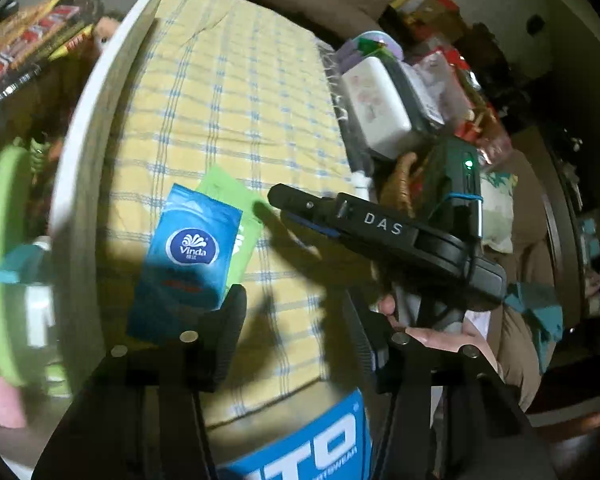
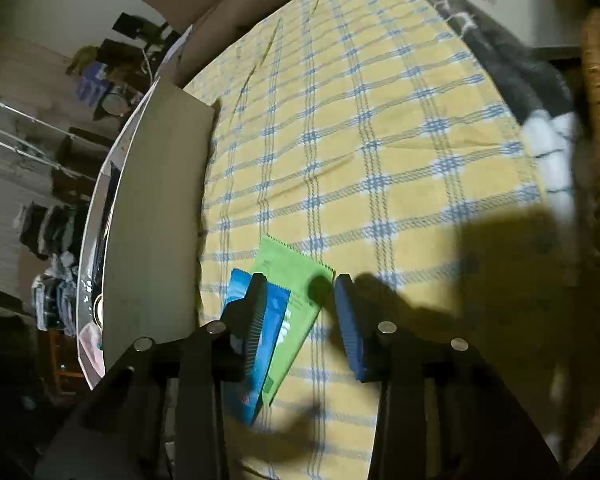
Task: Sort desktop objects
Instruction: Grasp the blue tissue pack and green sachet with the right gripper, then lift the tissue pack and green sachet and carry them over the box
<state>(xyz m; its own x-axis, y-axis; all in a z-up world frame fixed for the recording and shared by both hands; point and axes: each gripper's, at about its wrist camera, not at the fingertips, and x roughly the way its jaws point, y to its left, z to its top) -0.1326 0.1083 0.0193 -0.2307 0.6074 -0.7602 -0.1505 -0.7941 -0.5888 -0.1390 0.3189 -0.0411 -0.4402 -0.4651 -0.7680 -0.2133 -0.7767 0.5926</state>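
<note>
A blue Vinda tissue pack (image 1: 188, 256) lies on the yellow checked cloth (image 1: 228, 92), partly on top of a green pack (image 1: 232, 204). My left gripper (image 1: 296, 316) hovers just to the right of the blue pack; its jaws stand apart with only cloth between them. My right gripper (image 1: 278, 200) comes in from the right, with its tip by the green pack. In the right wrist view the right gripper (image 2: 300, 300) is open over both packs: the left finger (image 2: 256, 312) covers the blue pack (image 2: 276, 320), the green pack (image 2: 292, 276) lies between the fingers, and no pad presses on either.
A white-walled box (image 1: 100, 128) full of snack packets borders the cloth on the left. On the right a wicker basket (image 1: 400, 176) and a white case (image 1: 376, 108) sit among clutter. A hand (image 1: 440, 336) holds the right gripper.
</note>
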